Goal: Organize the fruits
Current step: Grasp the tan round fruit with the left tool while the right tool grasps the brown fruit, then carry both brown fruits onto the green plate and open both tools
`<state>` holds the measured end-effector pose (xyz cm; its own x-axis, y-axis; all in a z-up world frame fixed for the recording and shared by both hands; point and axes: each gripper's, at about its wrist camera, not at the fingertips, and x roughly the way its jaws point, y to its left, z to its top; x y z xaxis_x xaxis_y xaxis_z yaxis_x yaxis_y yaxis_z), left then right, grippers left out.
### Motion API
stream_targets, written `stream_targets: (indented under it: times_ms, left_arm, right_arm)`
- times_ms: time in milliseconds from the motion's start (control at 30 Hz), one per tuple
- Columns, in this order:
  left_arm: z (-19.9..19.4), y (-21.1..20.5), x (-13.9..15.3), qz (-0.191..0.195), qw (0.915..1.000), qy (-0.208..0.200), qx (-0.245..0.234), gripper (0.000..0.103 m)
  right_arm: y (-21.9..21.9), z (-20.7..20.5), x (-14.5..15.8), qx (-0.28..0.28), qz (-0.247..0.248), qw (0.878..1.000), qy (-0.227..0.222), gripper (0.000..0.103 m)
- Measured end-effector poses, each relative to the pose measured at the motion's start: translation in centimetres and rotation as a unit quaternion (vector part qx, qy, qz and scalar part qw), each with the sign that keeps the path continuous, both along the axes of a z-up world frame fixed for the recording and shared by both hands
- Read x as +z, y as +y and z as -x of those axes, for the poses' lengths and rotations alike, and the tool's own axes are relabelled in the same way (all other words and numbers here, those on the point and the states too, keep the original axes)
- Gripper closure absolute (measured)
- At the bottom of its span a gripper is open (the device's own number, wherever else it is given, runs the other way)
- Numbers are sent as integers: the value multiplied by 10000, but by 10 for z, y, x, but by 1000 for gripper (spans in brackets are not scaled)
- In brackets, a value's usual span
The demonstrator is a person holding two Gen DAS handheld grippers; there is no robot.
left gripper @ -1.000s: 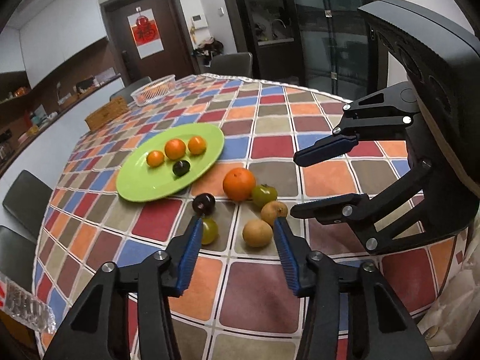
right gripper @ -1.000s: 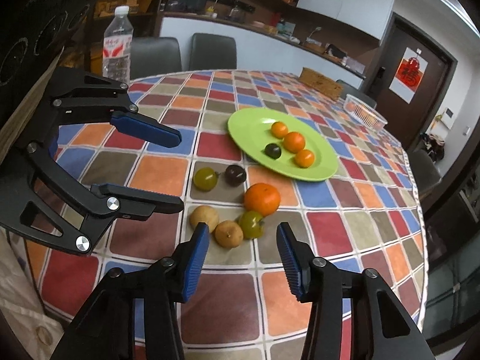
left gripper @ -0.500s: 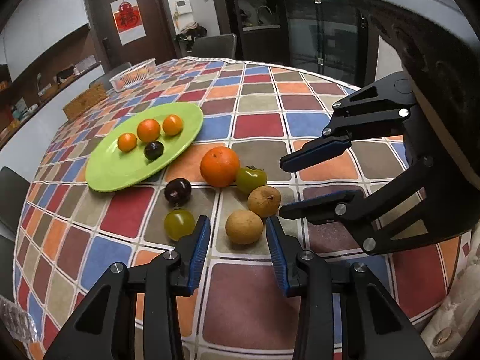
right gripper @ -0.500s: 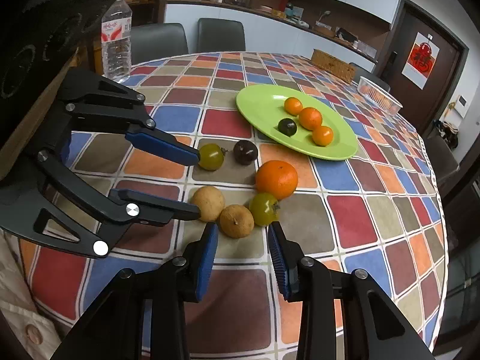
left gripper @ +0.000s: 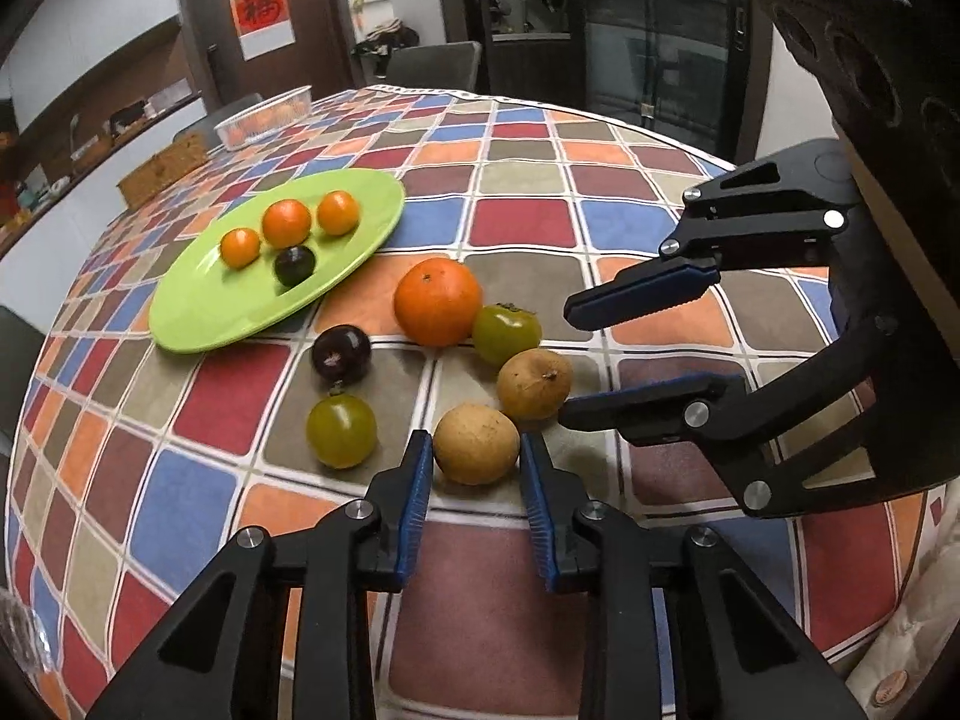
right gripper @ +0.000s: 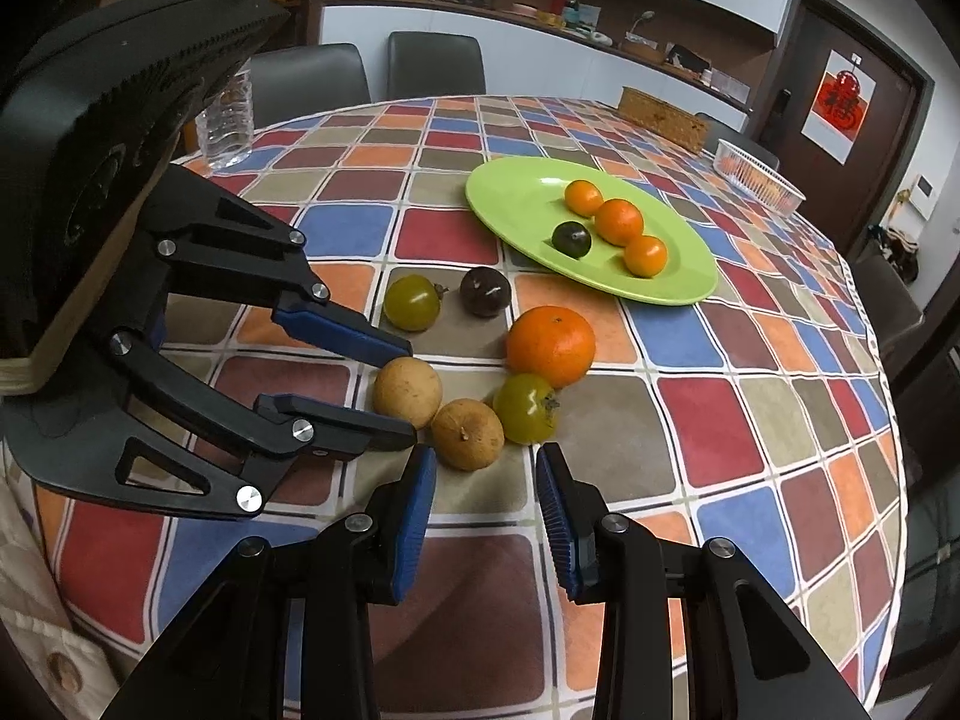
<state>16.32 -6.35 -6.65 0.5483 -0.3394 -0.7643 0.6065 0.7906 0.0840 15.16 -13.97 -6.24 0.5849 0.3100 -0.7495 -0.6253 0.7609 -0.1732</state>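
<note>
Several loose fruits lie on the checkered tablecloth: a big orange (left gripper: pixel 438 301), a dark plum (left gripper: pixel 341 351), two green fruits (left gripper: pixel 341 429) (left gripper: pixel 506 333) and two tan round fruits (left gripper: pixel 476 444) (left gripper: pixel 534 383). A green plate (left gripper: pixel 198 306) holds three small oranges and a dark plum. My left gripper (left gripper: pixel 476 450) is open, its blue pads on either side of the nearer tan fruit, which also shows in the right wrist view (right gripper: pixel 407 391). My right gripper (right gripper: pixel 486 468) is open and empty, just short of the other tan fruit (right gripper: pixel 467 433).
A white basket (right gripper: pixel 757 175) and a wicker box (right gripper: pixel 660 117) stand at the far side of the table. A plastic water bottle (right gripper: pixel 225 123) stands at the far left in the right wrist view. Chairs ring the table. The table edge is close below both grippers.
Both grippers moved forward and down toward the loose fruits. The left gripper's pads now flank the nearer tan fruit and have narrowed. The fruits have not moved.
</note>
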Motion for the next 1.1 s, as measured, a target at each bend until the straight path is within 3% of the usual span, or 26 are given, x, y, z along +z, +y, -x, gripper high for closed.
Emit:
stream_targets:
  times_ms: [433,1100]
  left_arm:
    - [8,32,10,451,9948,96,913,73]
    - [10,37,53,804,9878,-466,1249,73]
  right_arm:
    - [11,-8,-8,-120,-134,9998,125,73]
    - [3,0,34,-405,-736,9962,-208,75]
